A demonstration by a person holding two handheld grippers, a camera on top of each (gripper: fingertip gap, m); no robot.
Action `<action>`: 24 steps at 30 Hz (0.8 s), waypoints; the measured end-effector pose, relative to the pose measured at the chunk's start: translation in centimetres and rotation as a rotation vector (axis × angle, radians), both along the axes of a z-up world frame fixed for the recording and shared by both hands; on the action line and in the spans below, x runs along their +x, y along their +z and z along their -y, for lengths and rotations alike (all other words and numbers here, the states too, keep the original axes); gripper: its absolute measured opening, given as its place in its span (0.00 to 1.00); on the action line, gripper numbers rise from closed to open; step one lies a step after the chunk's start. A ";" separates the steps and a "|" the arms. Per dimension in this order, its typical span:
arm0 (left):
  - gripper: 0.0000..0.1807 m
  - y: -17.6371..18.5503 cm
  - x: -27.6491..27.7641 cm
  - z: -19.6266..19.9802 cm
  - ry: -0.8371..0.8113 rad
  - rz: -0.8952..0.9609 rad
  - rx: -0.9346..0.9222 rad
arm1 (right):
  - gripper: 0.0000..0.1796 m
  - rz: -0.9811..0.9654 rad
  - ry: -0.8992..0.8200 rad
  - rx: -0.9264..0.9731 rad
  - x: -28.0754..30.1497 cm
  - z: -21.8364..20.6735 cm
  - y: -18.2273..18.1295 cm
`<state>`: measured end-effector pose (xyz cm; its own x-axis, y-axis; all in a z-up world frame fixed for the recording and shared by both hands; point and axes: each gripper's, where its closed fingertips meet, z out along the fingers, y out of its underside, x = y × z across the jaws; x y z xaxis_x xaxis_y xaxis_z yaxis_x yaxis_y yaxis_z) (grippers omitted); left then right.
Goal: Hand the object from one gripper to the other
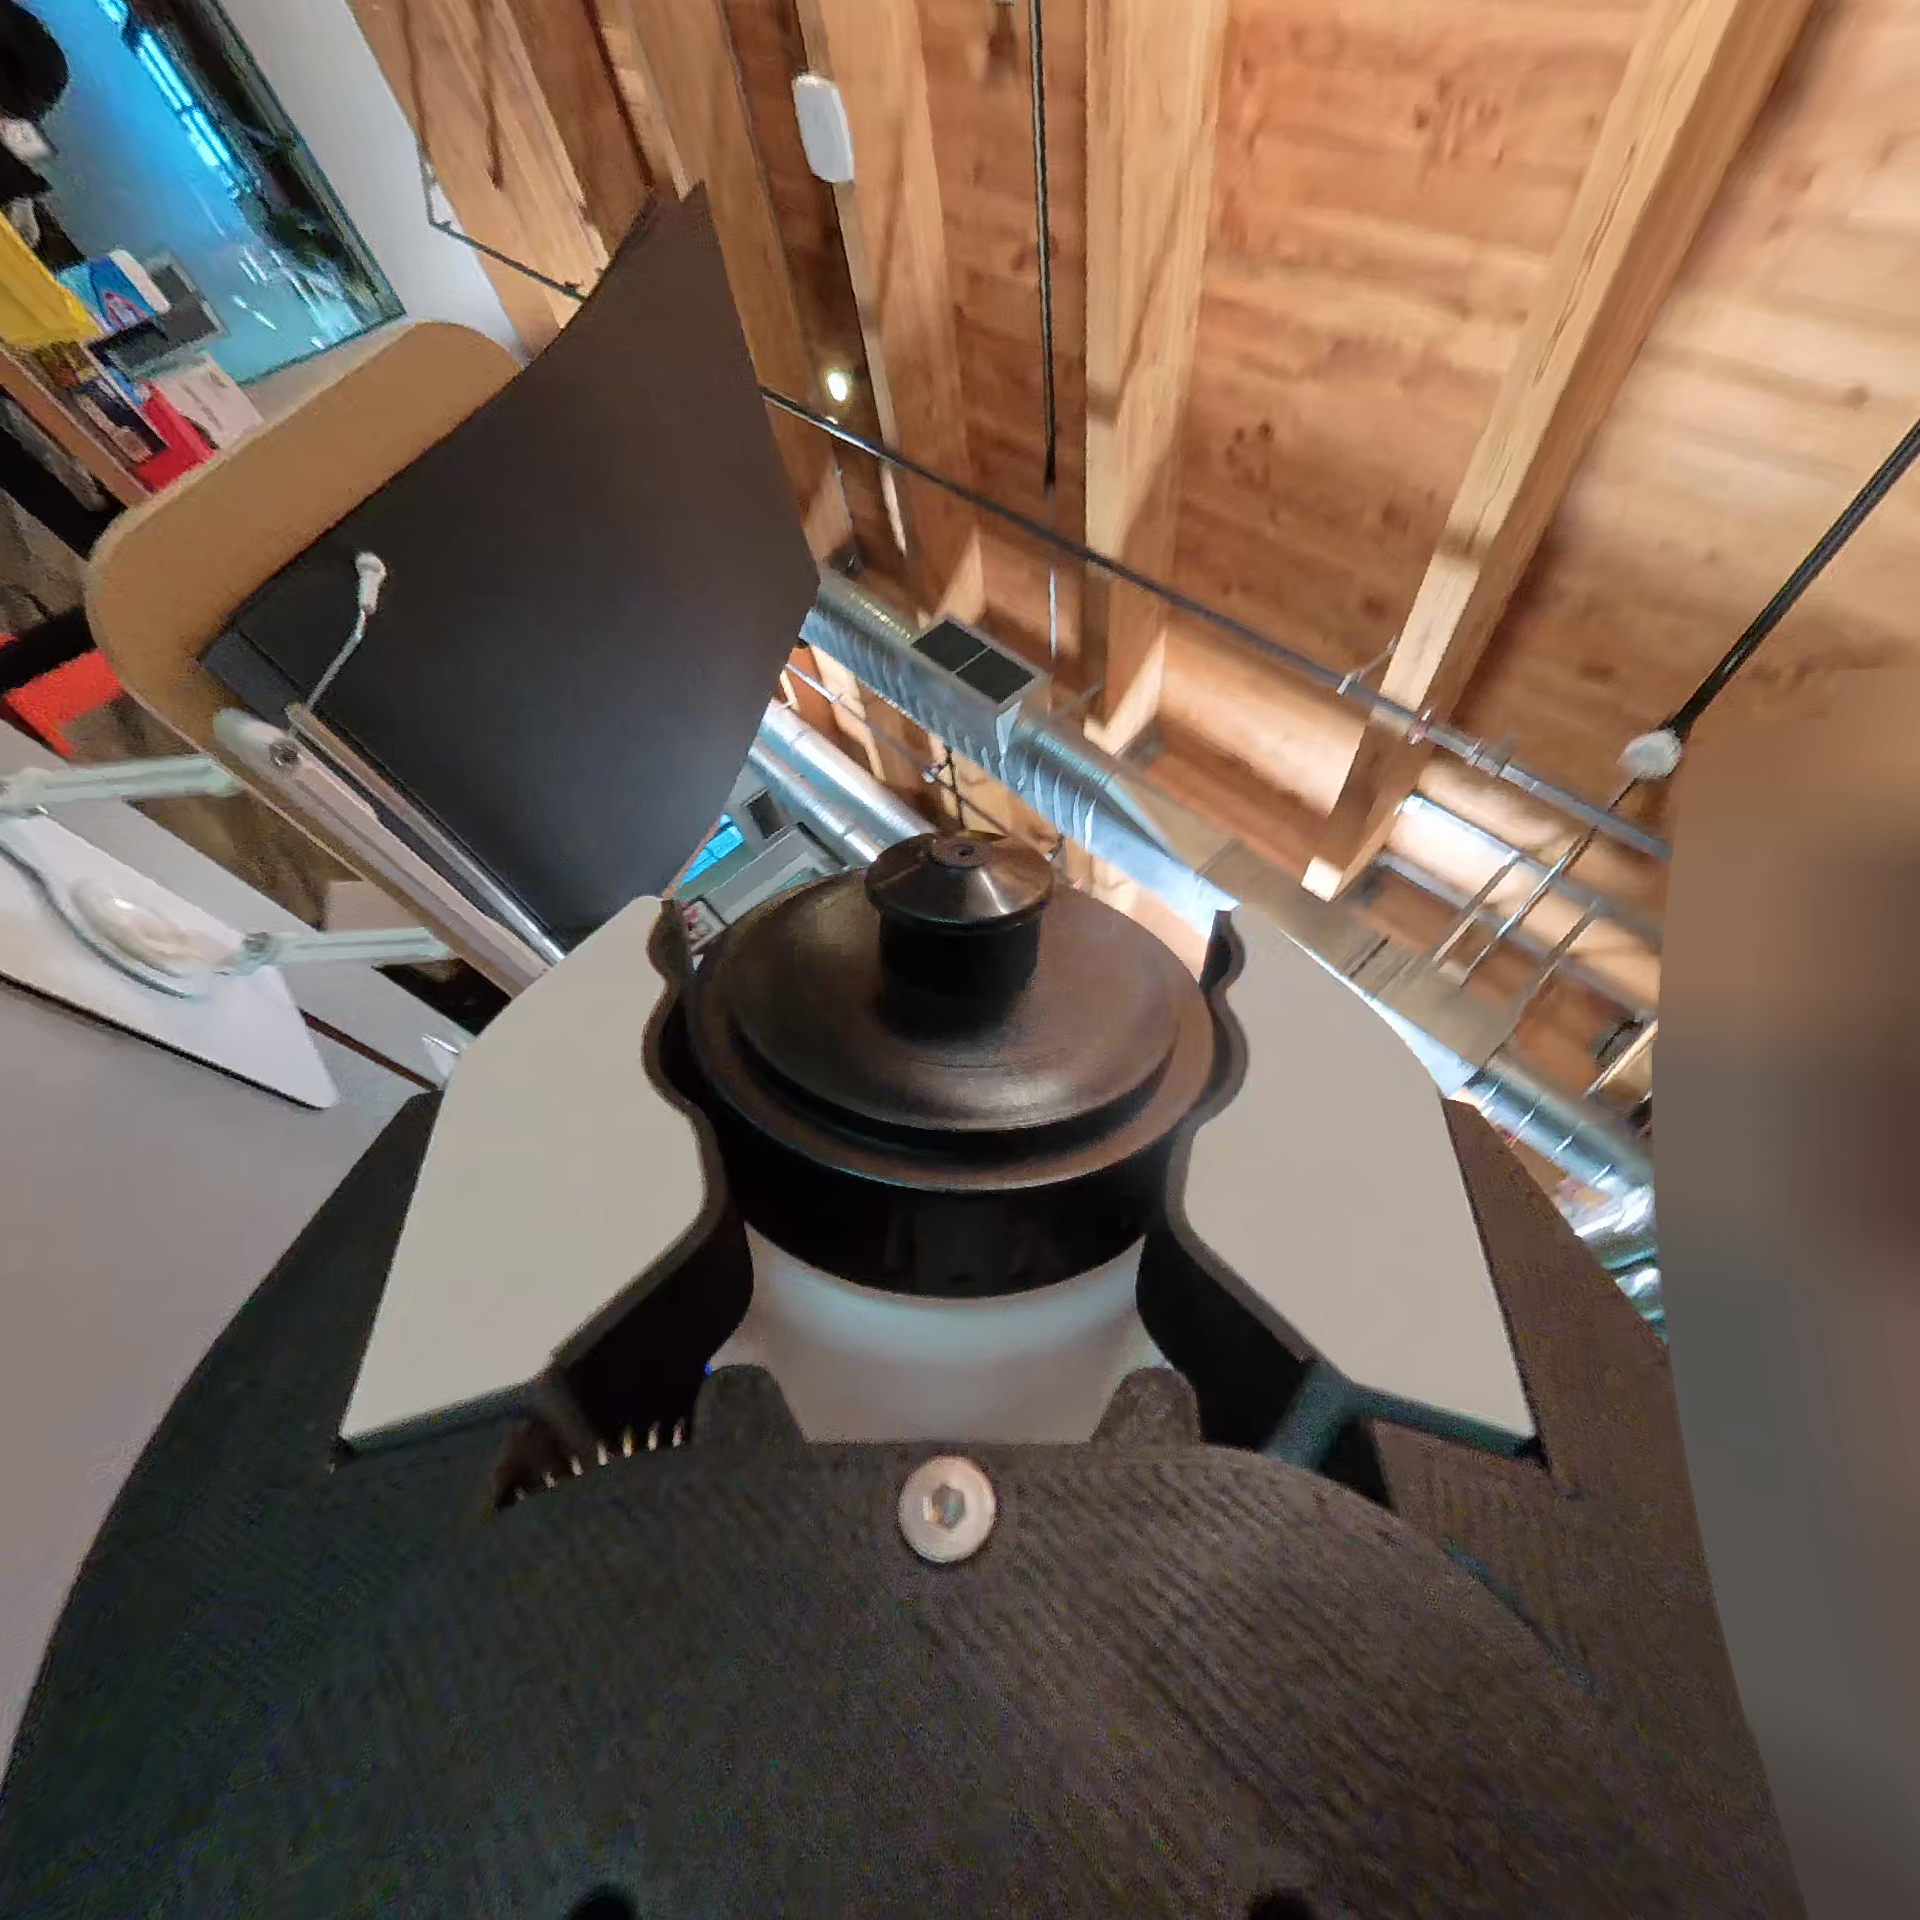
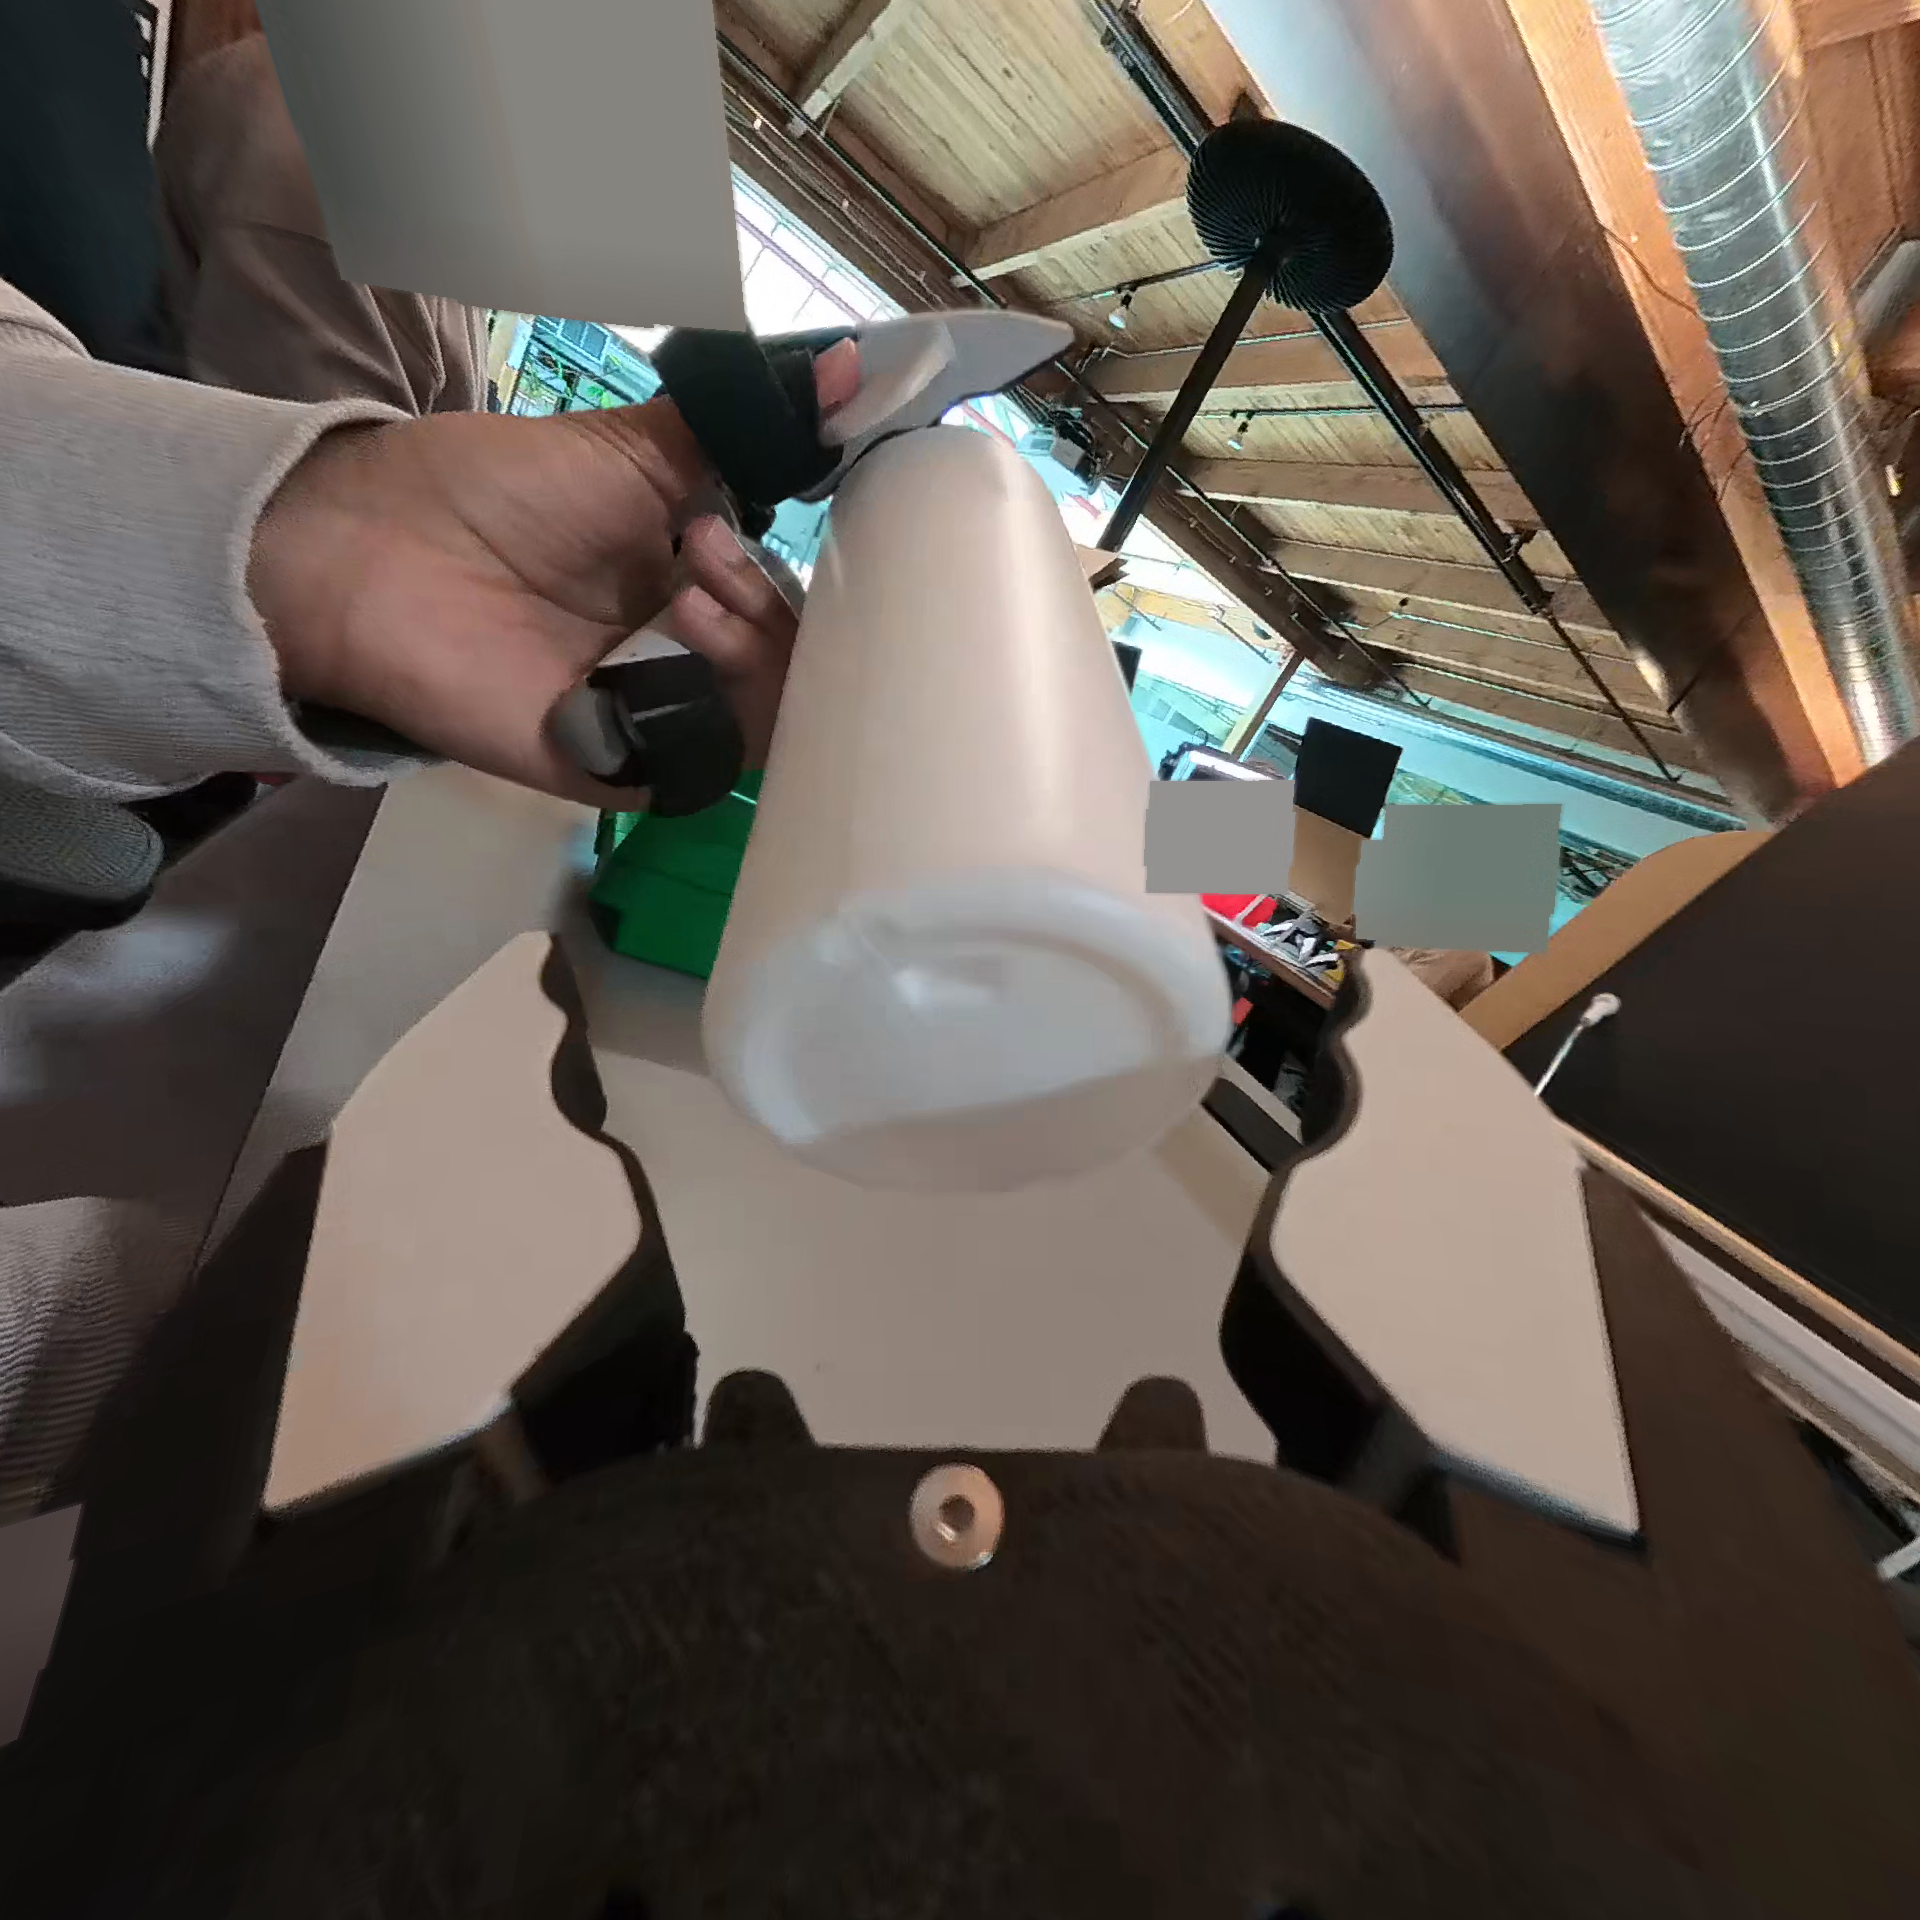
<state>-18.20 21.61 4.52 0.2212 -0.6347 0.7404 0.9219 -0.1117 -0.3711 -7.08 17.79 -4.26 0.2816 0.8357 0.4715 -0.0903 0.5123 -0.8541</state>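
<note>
A white plastic bottle (image 1: 935, 1340) with a black cap (image 1: 935, 1049) is clamped at its neck by my left gripper (image 1: 940, 935), cap pointing up toward the ceiling. In the right wrist view the same bottle (image 2: 935, 727) hangs tilted, its round base toward the camera. There the left gripper (image 2: 831, 499) holds its far end, with a person's hand (image 2: 468, 582) on the gripper. My right gripper (image 2: 951, 956) is open and empty. The bottle's base sits between its fingertips (image 2: 457, 1195) with gaps on both sides.
A pale table (image 2: 935, 1299) lies below, with a green box (image 2: 675, 894) on it behind the bottle. A black panel (image 2: 1766, 987) stands at the right; it also shows in the left wrist view (image 1: 540, 582). A white magnifier lamp (image 1: 156, 935) sits left. About 15 centimetres separates my left fingertips from my right.
</note>
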 end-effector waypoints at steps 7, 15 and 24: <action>0.52 -1.5 1.8 -0.2 -0.102 0.149 -0.056 | 0.63 -0.028 0.018 0.038 0.7 1.0 1.4; 0.53 -1.9 2.1 -0.6 -0.130 0.139 -0.074 | 0.61 0.011 0.031 0.005 0.8 0.7 1.5; 0.53 -2.5 3.2 -1.2 -0.185 0.048 -0.091 | 0.60 -0.073 0.110 -0.278 1.8 -0.6 3.0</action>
